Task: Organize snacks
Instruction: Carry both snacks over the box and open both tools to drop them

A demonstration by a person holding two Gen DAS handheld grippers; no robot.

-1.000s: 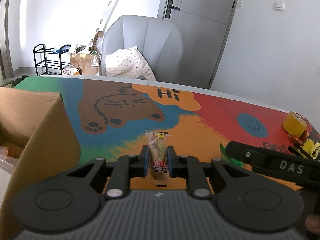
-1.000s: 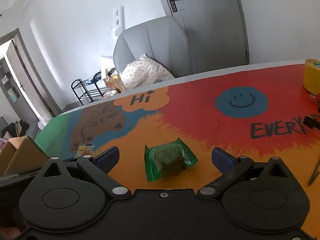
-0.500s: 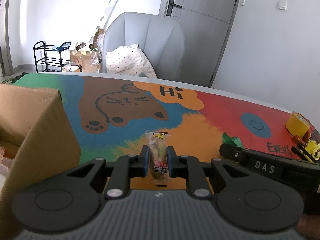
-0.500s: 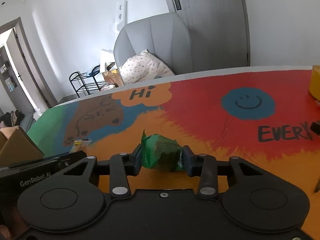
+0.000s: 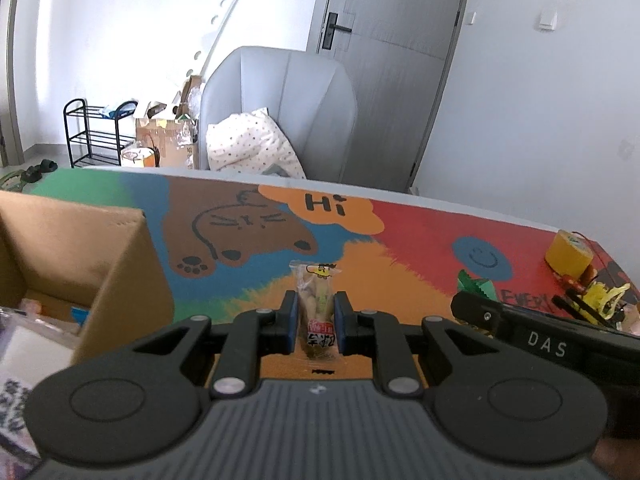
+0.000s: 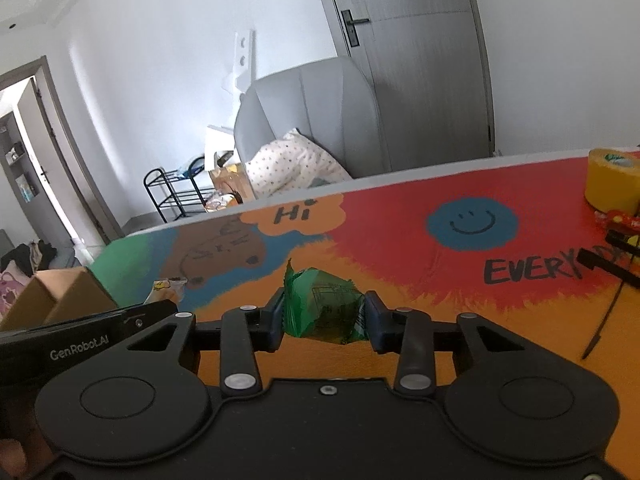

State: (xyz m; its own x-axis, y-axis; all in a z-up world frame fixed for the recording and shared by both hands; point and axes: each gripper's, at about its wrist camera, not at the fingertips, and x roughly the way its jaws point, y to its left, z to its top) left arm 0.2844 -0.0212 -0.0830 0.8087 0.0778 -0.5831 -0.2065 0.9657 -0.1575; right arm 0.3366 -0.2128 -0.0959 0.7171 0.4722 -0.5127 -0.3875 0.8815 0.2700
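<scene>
My left gripper is shut on a clear snack packet with a yellow cartoon top, held upright above the colourful table. My right gripper is shut on a green-wrapped snack, lifted off the table; the green snack also shows in the left wrist view. An open cardboard box stands to the left of the left gripper, with some packets inside; it also shows in the right wrist view. The clear packet shows at the left in the right wrist view.
A yellow tape roll stands at the table's right side, with small red and yellow items and black cable ties near it. A grey armchair with a dotted pillow stands behind the table.
My right gripper closed on the green snack and raised it off the table. My left gripper kept its hold on the clear packet and rose a little.
</scene>
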